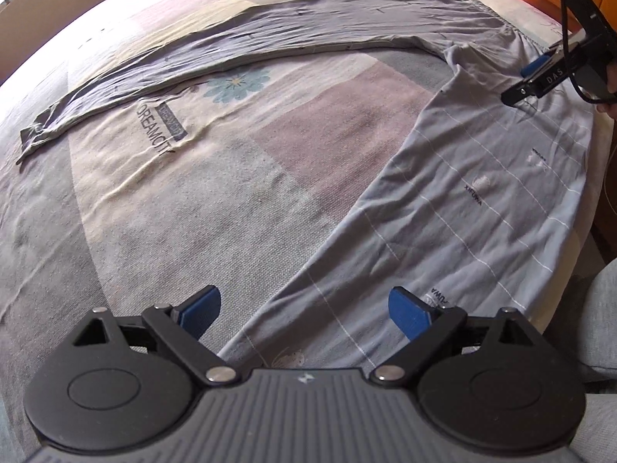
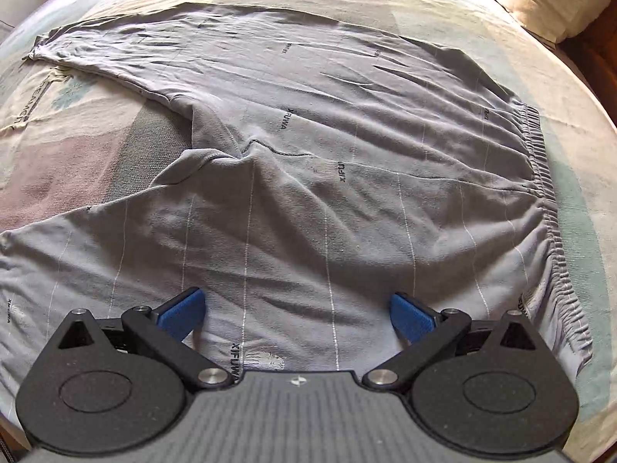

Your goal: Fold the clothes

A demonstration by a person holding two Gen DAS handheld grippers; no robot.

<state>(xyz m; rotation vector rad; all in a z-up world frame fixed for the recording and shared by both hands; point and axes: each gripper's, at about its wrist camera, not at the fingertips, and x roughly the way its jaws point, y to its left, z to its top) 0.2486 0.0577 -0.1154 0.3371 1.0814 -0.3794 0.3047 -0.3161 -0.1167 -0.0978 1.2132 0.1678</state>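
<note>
Grey trousers [image 2: 308, 146] spread flat on bed sheet [image 1: 154, 231], legs splayed apart. Left gripper [image 1: 304, 310] wide open, empty, over near leg's end. Right gripper [image 2: 297, 316] wide open, empty, waistband [image 2: 547, 200] to its right. Fabric probably light, limp, creasing; pinch waistband and leg ends
</note>
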